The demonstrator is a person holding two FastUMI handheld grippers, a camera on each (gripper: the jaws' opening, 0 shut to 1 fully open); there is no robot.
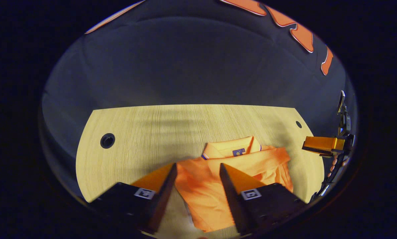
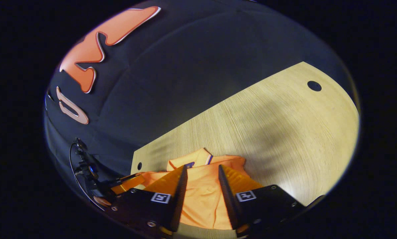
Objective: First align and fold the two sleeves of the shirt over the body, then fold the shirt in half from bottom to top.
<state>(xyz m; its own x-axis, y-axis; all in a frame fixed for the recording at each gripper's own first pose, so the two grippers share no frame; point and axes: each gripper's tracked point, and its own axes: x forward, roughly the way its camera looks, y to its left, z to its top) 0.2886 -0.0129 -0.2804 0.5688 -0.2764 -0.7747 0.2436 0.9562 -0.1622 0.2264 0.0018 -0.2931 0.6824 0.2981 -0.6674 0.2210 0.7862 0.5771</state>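
An orange polo shirt (image 1: 201, 189) lies on the wooden table (image 1: 145, 132) as a compact bundle. Its collar (image 1: 233, 149) faces the far side and a sleeve is laid over the body on the right. My left gripper (image 1: 198, 165) hovers above the shirt's near left part, open, with the cloth showing through the gap. In the right gripper view the same shirt (image 2: 201, 199) lies under my right gripper (image 2: 202, 166), also open with nothing pressed between its fingers. The right gripper (image 1: 323, 146) hangs off the table's right edge, held by a hand.
Round cable holes pierce the table (image 2: 284, 132) at its far corners: one hole (image 1: 107, 140) on the left and another (image 1: 298, 124) on the right. Beyond the shirt lies bare wood up to the dark cloth wall. A hand (image 2: 102, 200) holds the left gripper (image 2: 128, 184).
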